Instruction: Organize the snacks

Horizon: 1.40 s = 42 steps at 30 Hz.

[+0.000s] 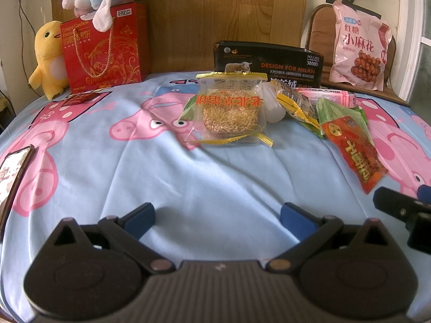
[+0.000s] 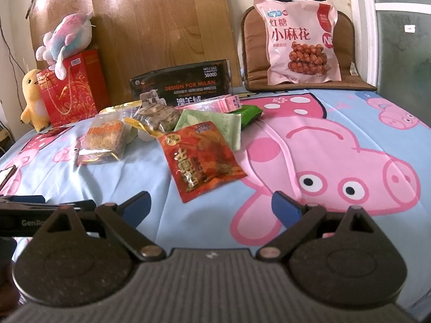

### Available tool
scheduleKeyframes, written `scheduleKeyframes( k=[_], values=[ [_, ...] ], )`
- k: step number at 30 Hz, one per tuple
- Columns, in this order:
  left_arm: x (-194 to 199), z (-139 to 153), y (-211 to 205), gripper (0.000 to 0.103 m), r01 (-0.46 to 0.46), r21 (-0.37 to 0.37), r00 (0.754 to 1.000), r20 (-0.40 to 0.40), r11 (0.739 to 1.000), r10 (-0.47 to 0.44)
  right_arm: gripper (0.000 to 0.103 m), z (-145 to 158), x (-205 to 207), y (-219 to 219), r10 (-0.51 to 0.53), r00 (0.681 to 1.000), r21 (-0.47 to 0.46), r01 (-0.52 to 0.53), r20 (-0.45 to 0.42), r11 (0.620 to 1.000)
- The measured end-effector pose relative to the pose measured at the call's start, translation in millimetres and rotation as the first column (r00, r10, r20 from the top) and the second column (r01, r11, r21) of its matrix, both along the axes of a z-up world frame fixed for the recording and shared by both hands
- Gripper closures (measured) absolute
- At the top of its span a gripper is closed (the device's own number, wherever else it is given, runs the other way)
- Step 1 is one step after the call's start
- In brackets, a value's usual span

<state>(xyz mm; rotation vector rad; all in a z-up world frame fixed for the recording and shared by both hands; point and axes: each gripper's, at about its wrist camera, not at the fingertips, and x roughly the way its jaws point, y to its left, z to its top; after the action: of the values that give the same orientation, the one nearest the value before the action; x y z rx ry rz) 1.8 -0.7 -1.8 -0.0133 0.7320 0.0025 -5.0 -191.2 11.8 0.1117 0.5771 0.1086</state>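
Snack packets lie in a loose pile on the pig-print bedspread point(image 1: 210, 177). A clear packet of sesame-coloured cake point(image 1: 230, 110) lies at the middle; it also shows in the right wrist view point(image 2: 106, 137). An orange-red packet point(image 1: 355, 150) lies to the right, nearest my right gripper point(image 2: 212, 207) in its view point(image 2: 202, 161). Green packets point(image 2: 212, 122), a pink carton point(image 2: 215, 102) and a yellow-edged packet point(image 2: 157, 117) lie behind. My left gripper point(image 1: 218, 218) is open and empty, short of the pile. My right gripper is open and empty too.
A black box point(image 1: 269, 63) stands behind the pile. A red gift bag point(image 1: 103, 51) with plush toys stands at the back left. A large pink snack bag point(image 2: 300, 40) leans on a brown cushion at the back right. A phone point(image 1: 12, 177) lies at the left edge.
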Motion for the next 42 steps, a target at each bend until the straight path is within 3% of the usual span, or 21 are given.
scheduleKeyframes(
  k=[6, 12, 18, 20, 23, 25, 30, 33, 38, 40, 42],
  values=[
    [15.4, 13.6, 3.4, 0.004, 0.099, -0.049, 0.995, 0.021, 0.994, -0.098, 0.011, 0.6, 8.0, -10.8, -0.014, 1.0, 0.016, 0.014, -0.006, 1.0],
    [63.2, 35.1, -7.1, 0.011, 0.306, -0.233, 0.948, -0.012, 0.923, -0.318, 0.012, -2.0, 22.3, -10.8, 0.072, 0.997, -0.044, -0.074, -0.036, 0.996],
    [97.5, 26.9, -29.8, 0.023, 0.324, -0.345, 0.92, -0.103, 0.881, -0.379, 0.012, 6.0, 49.5, -13.3, 0.21, 0.977, -0.102, -0.213, -0.046, 0.972],
    [101.5, 25.4, -36.7, 0.028, 0.329, -0.341, 0.919, -0.1, 0.881, -0.382, 0.012, 5.9, 61.9, -20.2, 0.239, 0.968, -0.085, -0.245, -0.079, 0.966],
    [104.3, 21.9, -48.0, 0.044, 0.337, -0.339, 0.911, -0.118, 0.879, -0.395, 0.015, 6.7, 73.3, -24.9, 0.306, 0.946, -0.057, -0.313, -0.104, 0.948],
    [100.0, 21.3, -60.0, 0.061, 0.362, -0.298, 0.904, -0.119, 0.883, -0.411, 0.03, 9.1, 72.1, -23.7, 0.351, 0.931, -0.044, -0.357, -0.103, 0.933],
    [84.3, 23.2, -63.3, 0.065, 0.372, -0.249, 0.907, -0.108, 0.894, -0.407, 0.041, 8.4, 58.9, -16.0, 0.362, 0.928, -0.062, -0.368, -0.082, 0.928],
    [75.5, 27.5, -51.3, 0.072, 0.361, -0.276, 0.909, -0.108, 0.891, -0.402, 0.044, 8.6, 52.7, -17.8, 0.359, 0.93, -0.028, -0.362, -0.078, 0.932],
    [70.3, 38.6, -33.8, 0.076, 0.339, -0.298, 0.921, -0.091, 0.892, -0.38, 0.046, 10.0, 52.5, -13.9, 0.385, 0.921, 0.074, -0.38, -0.065, 0.922],
    [73.4, 52.0, -33.5, 0.077, 0.348, -0.276, 0.925, -0.058, 0.896, -0.376, 0.055, 15.6, 60.9, -12.9, 0.37, 0.928, 0.099, -0.364, -0.042, 0.926],
    [81.1, 68.4, -35.4, 0.077, 0.363, -0.234, 0.927, -0.01, 0.902, -0.375, 0.058, 25.3, 73.8, -12.7, 0.356, 0.934, 0.111, -0.353, -0.012, 0.929]
  ],
)
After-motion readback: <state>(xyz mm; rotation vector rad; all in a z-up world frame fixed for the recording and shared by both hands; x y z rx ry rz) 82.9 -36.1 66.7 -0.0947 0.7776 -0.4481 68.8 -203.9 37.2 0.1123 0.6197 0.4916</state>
